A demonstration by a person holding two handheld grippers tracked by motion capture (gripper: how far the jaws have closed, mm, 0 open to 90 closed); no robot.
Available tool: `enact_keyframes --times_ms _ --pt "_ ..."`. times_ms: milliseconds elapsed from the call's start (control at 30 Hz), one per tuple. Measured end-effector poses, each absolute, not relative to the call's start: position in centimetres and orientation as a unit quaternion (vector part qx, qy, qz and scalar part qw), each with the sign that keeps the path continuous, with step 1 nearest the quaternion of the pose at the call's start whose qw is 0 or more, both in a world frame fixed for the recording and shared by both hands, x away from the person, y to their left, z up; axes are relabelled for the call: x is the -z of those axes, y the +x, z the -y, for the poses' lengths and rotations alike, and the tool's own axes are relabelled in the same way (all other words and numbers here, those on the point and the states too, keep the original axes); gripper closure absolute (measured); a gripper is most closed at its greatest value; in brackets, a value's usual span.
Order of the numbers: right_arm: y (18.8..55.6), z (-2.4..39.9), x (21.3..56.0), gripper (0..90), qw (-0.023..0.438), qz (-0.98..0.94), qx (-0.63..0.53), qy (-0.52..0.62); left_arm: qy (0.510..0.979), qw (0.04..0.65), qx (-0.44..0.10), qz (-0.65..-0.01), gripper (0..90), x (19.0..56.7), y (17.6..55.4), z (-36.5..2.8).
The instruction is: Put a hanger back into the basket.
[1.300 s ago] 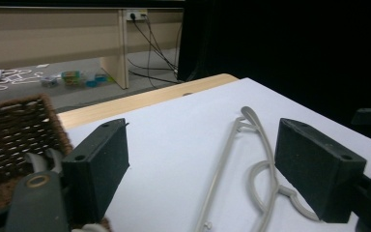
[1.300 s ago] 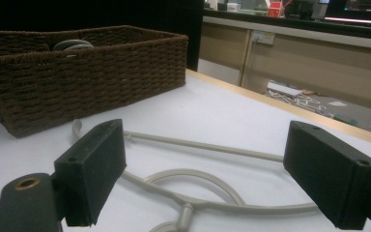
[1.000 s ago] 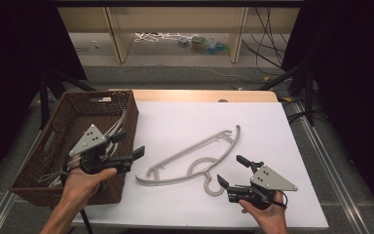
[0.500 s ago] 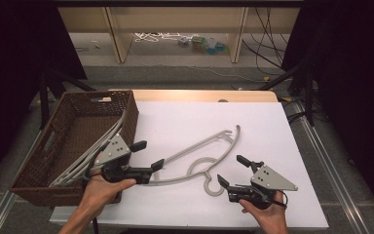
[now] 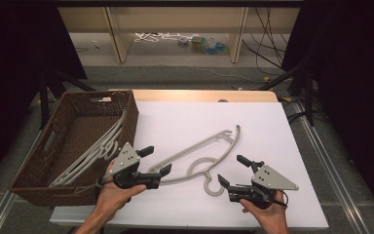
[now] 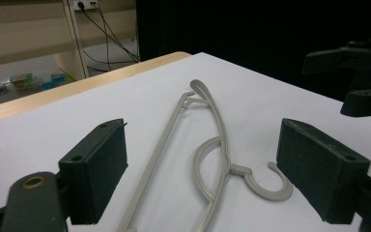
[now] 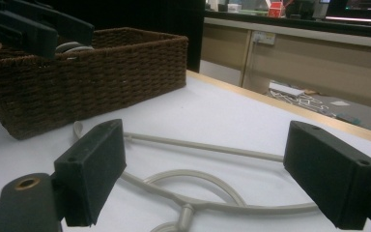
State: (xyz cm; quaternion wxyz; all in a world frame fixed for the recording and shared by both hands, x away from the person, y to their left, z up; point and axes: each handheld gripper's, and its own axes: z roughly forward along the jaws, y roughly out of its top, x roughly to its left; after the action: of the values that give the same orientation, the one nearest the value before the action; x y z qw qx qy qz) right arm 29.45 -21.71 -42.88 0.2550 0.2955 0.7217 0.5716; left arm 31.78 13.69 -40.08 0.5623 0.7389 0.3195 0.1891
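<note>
**2 open grippers beside a grey hanger**

While the grey hanger (image 5: 202, 153) lies flat on the white table top (image 5: 272, 126), both grippers sit close to it with their jaws wide apart. Neither one is holding anything.

The left gripper (image 5: 155, 165) is just left of the hanger, near the hanger's long straight bar. Its lower jaw tip is right at the bar, but it is too hard to tell if they touch. In the left gripper view, the hanger (image 6: 207, 159) lies between the 2 black jaws and a bit ahead of them, with its hook curling toward the right-hand jaw.

The right gripper (image 5: 233, 173) is just right of the hanger's hook, on the side nearest the person. Its jaws point toward the hook. In the right gripper view, the hanger (image 7: 207, 188) lies flat between the 2 black jaws.

The brown basket (image 5: 34, 161) stands left of the hanger, at the edge of the table top. More grey hangers (image 5: 92, 153) lie inside it, leaning on the wall that is closest to the hanger on the table. The person's left hand (image 5: 112, 192) is between the basket and the hanger.
</note>
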Motion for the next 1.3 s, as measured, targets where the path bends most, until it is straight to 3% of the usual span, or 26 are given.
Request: enact_keyframes --times_ms 700,1100,1300 --pt "29.4 21.7 42.9 15.8 0.255 -0.723 -0.57 0.295 0.782 0.517 -0.164 -0.308 16.2 43.3 32.4 -11.5" --pt "29.4 21.7 42.8 15.8 0.259 -0.725 -0.566 0.295 0.86 0.412 -0.138 -0.269 18.3 45.4 34.4 -8.3" --pt "29.4 21.7 42.8 15.8 0.261 -0.723 -0.568 0.295 0.887 0.366 -0.127 -0.251 23.7 46.2 35.6 -7.4"
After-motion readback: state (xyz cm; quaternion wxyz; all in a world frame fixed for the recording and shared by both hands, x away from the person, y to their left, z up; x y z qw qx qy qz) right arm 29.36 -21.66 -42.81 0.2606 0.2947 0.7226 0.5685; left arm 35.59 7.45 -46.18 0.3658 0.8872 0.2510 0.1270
